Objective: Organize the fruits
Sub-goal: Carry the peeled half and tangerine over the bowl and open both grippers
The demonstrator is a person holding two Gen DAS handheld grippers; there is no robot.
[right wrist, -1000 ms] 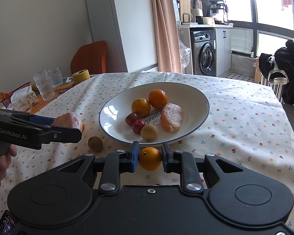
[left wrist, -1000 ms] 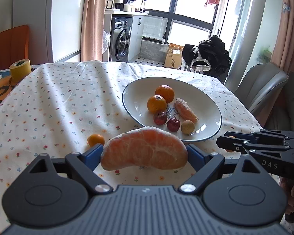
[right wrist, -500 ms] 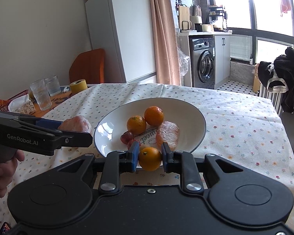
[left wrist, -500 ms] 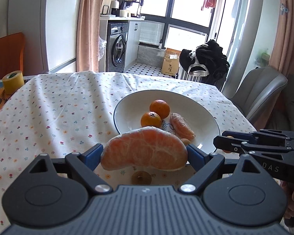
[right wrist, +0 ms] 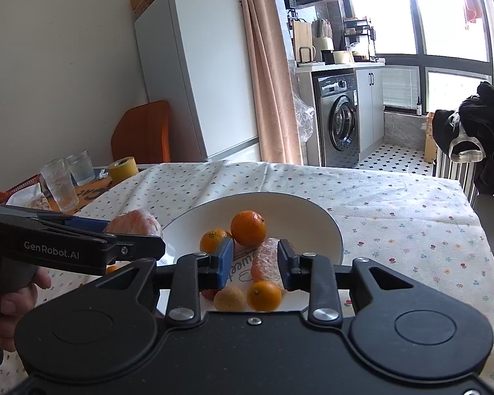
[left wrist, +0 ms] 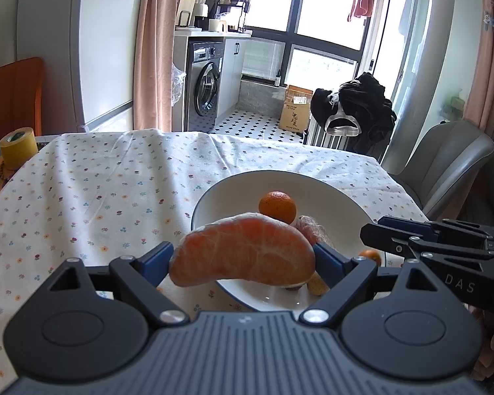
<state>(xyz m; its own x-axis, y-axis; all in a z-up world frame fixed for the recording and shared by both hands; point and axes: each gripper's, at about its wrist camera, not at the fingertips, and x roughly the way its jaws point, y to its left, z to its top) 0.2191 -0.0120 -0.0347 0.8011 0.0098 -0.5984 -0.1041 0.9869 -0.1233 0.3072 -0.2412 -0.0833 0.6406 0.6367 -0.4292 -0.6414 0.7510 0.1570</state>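
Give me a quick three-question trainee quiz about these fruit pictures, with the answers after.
1. True or false: the left gripper is shut on the peeled citrus segment.
2. The right gripper is: A open above the plate; B shut on an orange; C out of view.
3. What colour is the tape roll near the glasses?
Key: 1 true; 2 A; 3 yellow.
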